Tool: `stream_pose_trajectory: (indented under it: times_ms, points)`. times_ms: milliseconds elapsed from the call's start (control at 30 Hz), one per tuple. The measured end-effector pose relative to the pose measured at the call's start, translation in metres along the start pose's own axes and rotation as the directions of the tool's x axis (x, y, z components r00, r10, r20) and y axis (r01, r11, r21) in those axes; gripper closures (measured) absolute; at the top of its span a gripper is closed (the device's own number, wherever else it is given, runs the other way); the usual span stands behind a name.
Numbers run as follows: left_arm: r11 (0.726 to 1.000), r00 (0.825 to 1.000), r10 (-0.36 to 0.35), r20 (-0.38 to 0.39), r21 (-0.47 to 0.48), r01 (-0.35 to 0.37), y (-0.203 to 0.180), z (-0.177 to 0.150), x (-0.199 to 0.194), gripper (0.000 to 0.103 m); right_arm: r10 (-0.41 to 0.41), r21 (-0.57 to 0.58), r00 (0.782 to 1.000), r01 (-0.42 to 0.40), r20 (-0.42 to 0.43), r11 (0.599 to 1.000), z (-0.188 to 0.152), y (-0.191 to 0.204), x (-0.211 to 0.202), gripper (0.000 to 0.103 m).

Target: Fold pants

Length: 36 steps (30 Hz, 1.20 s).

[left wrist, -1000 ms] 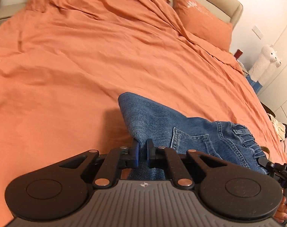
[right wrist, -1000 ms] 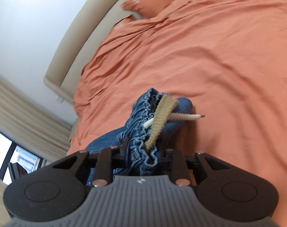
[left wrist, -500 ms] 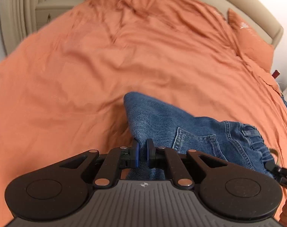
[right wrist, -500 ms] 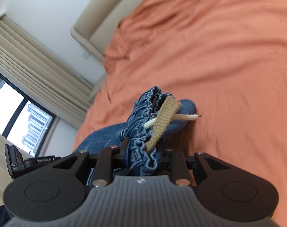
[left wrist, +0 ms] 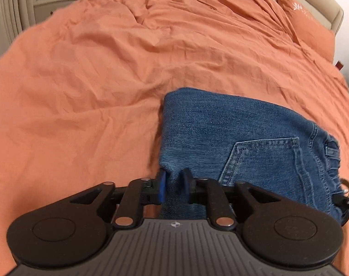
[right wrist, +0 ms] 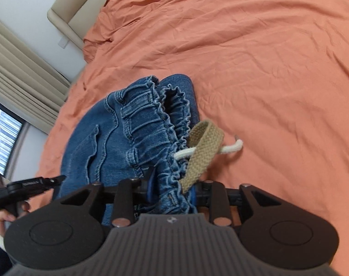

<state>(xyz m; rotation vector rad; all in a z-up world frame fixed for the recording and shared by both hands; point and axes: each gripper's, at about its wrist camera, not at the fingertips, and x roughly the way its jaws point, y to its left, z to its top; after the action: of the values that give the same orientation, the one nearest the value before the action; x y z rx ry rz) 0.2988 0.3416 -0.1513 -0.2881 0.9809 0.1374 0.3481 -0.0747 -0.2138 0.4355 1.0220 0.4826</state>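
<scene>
While the jeans lie folded on the orange bed, the left gripper pinches their folded edge and the right gripper pinches the gathered waistband beside the drawstring

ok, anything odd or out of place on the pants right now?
One thing: the tan webbing strap and white drawcord hang loose out of the bunched waistband, beyond the jeans, beside the right claw. They could end up sticking out of the fold. Otherwise nothing spilled or damaged on the orange bedspread.
</scene>
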Motion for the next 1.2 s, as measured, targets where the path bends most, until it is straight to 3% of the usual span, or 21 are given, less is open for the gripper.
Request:
stream_pose_trajectory:
  times_ms: [67, 200, 367, 500, 600, 700, 767, 933, 1000, 1067, 1200]
  points:
    - [0.999, 0.999, 0.034, 0.003, 0.033, -0.034, -0.004, 0.002, -0.011, 0.075, -0.068, -0.087, 0.997, 0.07, 0.024, 0.994, 0.001, 0.014, -0.009, 0.056]
    - [0.988, 0.994, 0.093, 0.057, 0.118, -0.099, -0.01, 0.008, -0.054, 0.074, -0.131, -0.239, 0.987, 0.151, 0.097, 0.959, -0.003, 0.043, -0.043, 0.053]
    - [0.966, 0.974, 0.131, 0.187, 0.199, -0.168, -0.027, 0.008, -0.137, 0.066, -0.1, -0.361, 0.973, 0.172, 0.209, 0.917, -0.014, 0.084, -0.102, 0.049]
    - [0.942, 0.939, 0.149, 0.308, 0.246, -0.23, -0.049, -0.008, -0.206, 0.059, -0.035, -0.432, 0.956, 0.165, 0.292, 0.887, -0.034, 0.116, -0.156, 0.035]
    - [0.926, 0.9, 0.178, 0.397, 0.243, -0.29, -0.065, -0.024, -0.247, 0.049, -0.01, -0.466, 0.941, 0.177, 0.338, 0.867, -0.053, 0.134, -0.191, 0.03]
    - [0.922, 0.862, 0.191, 0.469, 0.216, -0.322, -0.077, -0.048, -0.282, 0.032, 0.015, -0.485, 0.926, 0.183, 0.376, 0.855, -0.074, 0.148, -0.219, 0.025]
    - [0.926, 0.849, 0.169, 0.501, 0.213, -0.31, -0.084, -0.067, -0.3, 0.017, 0.029, -0.489, 0.92, 0.181, 0.391, 0.853, -0.089, 0.154, -0.235, 0.022]
    - [0.922, 0.811, 0.227, 0.539, 0.148, -0.357, -0.1, -0.115, -0.314, 0.011, 0.003, -0.502, 0.892, 0.251, 0.452, 0.828, -0.133, 0.164, -0.265, 0.022]
    - [0.932, 0.812, 0.245, 0.53, 0.1, -0.347, -0.102, -0.132, -0.307, 0.01, -0.019, -0.482, 0.88, 0.277, 0.475, 0.831, -0.148, 0.164, -0.272, 0.022]
    - [0.943, 0.83, 0.259, 0.494, 0.055, -0.327, -0.101, -0.148, -0.294, 0.01, -0.034, -0.444, 0.874, 0.28, 0.486, 0.851, -0.161, 0.16, -0.277, 0.022]
    - [0.949, 0.864, 0.282, 0.417, 0.01, -0.315, -0.105, -0.175, -0.268, 0.01, -0.058, -0.413, 0.886, 0.271, 0.459, 0.869, -0.184, 0.151, -0.273, 0.022]
